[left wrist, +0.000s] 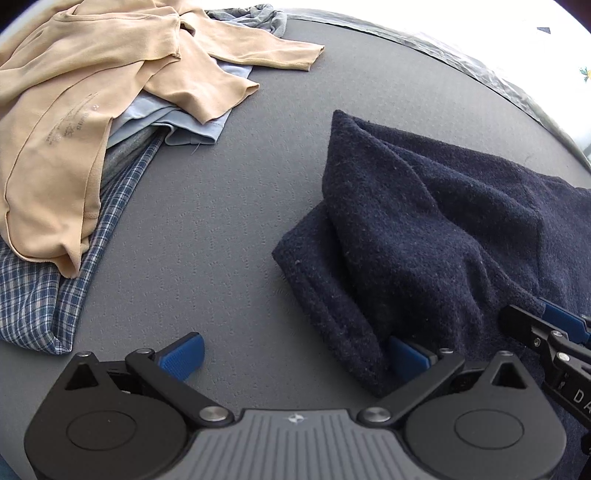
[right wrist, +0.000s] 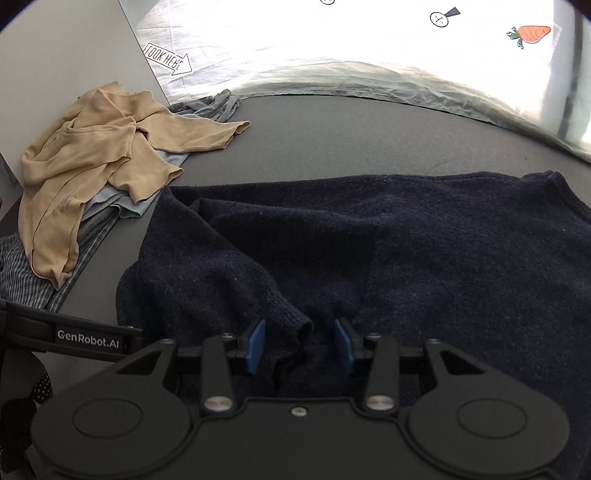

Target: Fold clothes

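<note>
A navy knit sweater (right wrist: 424, 251) lies spread on the dark grey surface (right wrist: 332, 133). One sleeve is folded across its front, with the ribbed cuff (right wrist: 291, 321) near me. My right gripper (right wrist: 300, 347) hovers low over that cuff. Its blue pads stand either side of the cuff without pinching it. In the left wrist view the sweater (left wrist: 443, 229) shows a folded left edge. My left gripper (left wrist: 295, 354) is wide open there. Its right pad (left wrist: 406, 356) is at the sweater's lower corner, and its left pad (left wrist: 183, 354) is over bare surface. The right gripper's fingers (left wrist: 561, 319) rest on the sweater at the right edge.
A heap of clothes sits at the left: a beige long-sleeved top (left wrist: 74, 92), a light blue garment (left wrist: 192, 129), a blue plaid shirt (left wrist: 48, 288) and a grey piece (left wrist: 258, 16). A white printed sheet (right wrist: 369, 48) borders the far edge. A pale wall (right wrist: 55, 55) rises at the left.
</note>
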Demonstrator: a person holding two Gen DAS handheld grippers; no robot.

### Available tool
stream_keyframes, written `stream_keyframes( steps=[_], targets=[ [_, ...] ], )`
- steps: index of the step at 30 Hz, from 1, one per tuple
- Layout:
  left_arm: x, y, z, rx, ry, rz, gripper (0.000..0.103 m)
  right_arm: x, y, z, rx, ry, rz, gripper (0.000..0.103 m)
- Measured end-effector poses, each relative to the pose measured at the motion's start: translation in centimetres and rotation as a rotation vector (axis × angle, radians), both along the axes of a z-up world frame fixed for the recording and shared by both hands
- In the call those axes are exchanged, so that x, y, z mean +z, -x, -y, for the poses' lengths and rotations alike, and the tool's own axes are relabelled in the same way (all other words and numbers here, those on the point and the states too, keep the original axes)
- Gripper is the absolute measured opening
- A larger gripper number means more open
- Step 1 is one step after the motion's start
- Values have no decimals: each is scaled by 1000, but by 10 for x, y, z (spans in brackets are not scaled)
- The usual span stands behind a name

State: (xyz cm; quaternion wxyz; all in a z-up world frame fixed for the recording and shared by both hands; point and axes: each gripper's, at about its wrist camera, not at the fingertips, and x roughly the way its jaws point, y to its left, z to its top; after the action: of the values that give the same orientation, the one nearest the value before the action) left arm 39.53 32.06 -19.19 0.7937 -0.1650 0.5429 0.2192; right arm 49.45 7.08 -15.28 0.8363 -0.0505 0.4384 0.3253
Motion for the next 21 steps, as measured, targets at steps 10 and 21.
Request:
stream_keyframes(
  steps=[10, 21],
  targets=[
    [0, -1, 1, 1, -7, 1, 103, 11, 6, 3, 34, -35, 64, 4],
    [3, 1, 1, 4, -23, 15, 103, -2, -12, 40, -218, -245, -173, 4]
  ],
)
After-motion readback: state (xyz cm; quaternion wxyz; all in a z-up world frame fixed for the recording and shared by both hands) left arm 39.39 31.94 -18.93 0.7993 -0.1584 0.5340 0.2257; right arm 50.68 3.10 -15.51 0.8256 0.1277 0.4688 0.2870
